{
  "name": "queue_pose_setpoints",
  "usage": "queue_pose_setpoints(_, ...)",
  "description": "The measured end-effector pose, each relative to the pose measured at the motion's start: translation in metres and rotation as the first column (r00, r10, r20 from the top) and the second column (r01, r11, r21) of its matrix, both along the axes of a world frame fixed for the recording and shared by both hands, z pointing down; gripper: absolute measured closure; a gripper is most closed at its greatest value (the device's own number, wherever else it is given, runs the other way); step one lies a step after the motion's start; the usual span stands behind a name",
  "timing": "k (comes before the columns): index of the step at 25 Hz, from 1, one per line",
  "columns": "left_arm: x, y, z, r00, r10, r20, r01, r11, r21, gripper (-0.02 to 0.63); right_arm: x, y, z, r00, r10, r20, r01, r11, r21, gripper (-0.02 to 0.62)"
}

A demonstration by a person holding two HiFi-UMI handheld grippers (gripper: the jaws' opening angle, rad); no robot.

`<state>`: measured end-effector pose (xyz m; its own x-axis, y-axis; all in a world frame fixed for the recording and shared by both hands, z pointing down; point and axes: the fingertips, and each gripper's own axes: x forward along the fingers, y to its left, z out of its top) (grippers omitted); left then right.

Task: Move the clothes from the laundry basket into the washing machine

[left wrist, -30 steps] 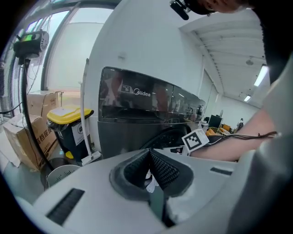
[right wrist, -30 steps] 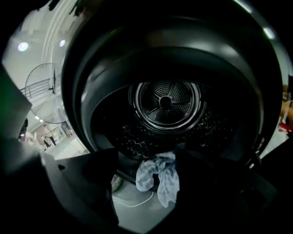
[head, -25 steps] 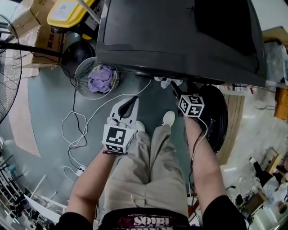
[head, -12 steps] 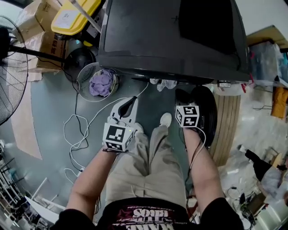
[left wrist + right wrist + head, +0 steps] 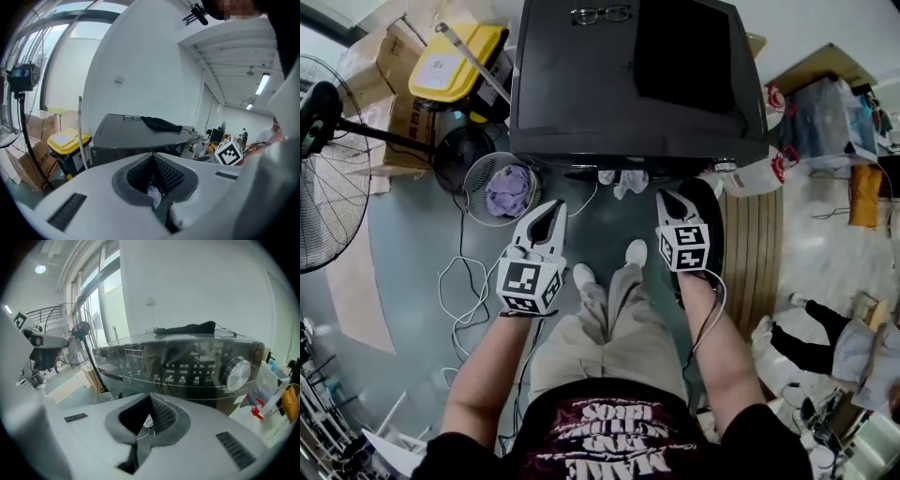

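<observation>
The black washing machine (image 5: 637, 84) stands ahead, its round door (image 5: 719, 217) swung open to the right. White clothes (image 5: 623, 180) hang at its front opening. The round white laundry basket (image 5: 478, 187) sits on the floor to the washer's left, with a purple garment (image 5: 508, 187) in it. My left gripper (image 5: 547, 211) hovers just right of the basket, jaws shut and holding nothing. My right gripper (image 5: 668, 199) is shut and empty beside the door. The left gripper view looks past the shut left gripper (image 5: 152, 154) at the washer's top (image 5: 136, 133). The right gripper (image 5: 150, 394) faces the control panel (image 5: 187, 366).
Glasses (image 5: 602, 14) and a black cloth (image 5: 684, 56) lie on the washer's top. A standing fan (image 5: 328, 141), a yellow-lidded bin (image 5: 455, 66) and cardboard boxes (image 5: 384, 56) are at the left. White cables (image 5: 464, 281) trail over the floor near my feet.
Both grippers have risen and drawn back from the washer's front. The right gripper has left the door opening, where white clothes still hang.
</observation>
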<state>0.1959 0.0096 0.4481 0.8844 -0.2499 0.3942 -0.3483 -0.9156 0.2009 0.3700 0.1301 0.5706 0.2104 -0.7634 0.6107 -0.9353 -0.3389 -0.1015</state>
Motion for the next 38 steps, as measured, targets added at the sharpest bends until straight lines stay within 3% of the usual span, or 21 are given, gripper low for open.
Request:
queue_pose_setpoints(7,0.006,0.014,-0.067,0.997,0.046,-0.061,-0.041,0.997,0.069,0.601,-0.001,0.017,-0.091,0.999,0.013,-0.050,-0.010,0.997,0.071,0.592)
queue_pose_setpoints(24,-0.023,0.013,-0.201,0.980,0.078,-0.181,-0.038,0.976,0.213,0.601,-0.044,0.027,-0.249,0.991,0.018,-0.133,0.010,0.979,0.204,0.592)
queue_pose_setpoints(38,-0.041,0.005,-0.277,0.961,0.089,-0.262,-0.009,0.956,0.292,0.601,-0.080,0.021,-0.376,0.980,-0.018,-0.197,0.092,0.922,0.377,0.592)
